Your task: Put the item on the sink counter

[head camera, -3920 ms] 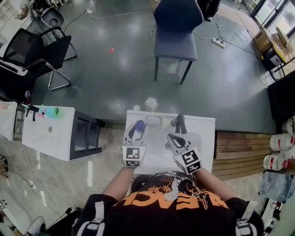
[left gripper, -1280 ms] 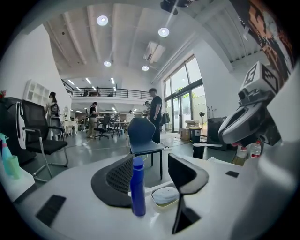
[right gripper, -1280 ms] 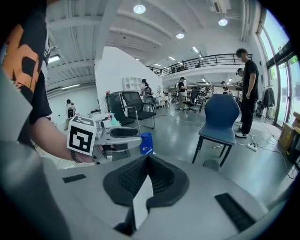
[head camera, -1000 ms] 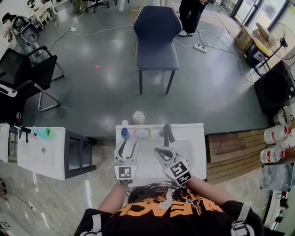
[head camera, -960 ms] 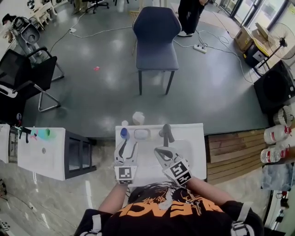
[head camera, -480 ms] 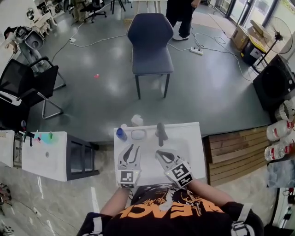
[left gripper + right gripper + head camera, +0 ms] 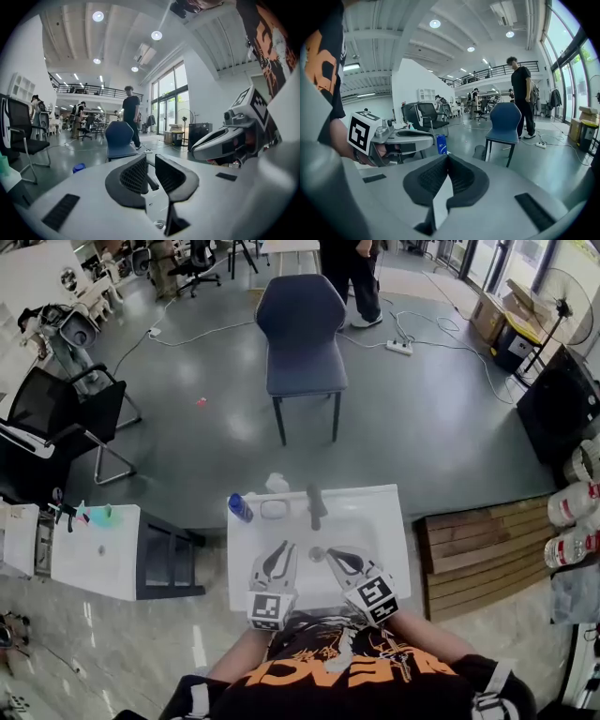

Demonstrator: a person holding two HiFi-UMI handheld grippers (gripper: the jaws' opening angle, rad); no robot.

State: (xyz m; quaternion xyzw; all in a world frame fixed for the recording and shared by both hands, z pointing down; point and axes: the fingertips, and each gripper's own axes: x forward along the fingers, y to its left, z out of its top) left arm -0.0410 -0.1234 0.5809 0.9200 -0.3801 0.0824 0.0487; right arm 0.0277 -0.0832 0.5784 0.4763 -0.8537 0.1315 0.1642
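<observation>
Jaws of the left gripper (image 7: 278, 554) have just been closing to a thin gap, with nothing between them; the right gripper (image 7: 330, 557) is pressed together. The blue bottle (image 7: 240, 508) stands at the back left edge of the sink counter (image 7: 389, 521), well apart from both. Only the right gripper view shows its white print.
</observation>
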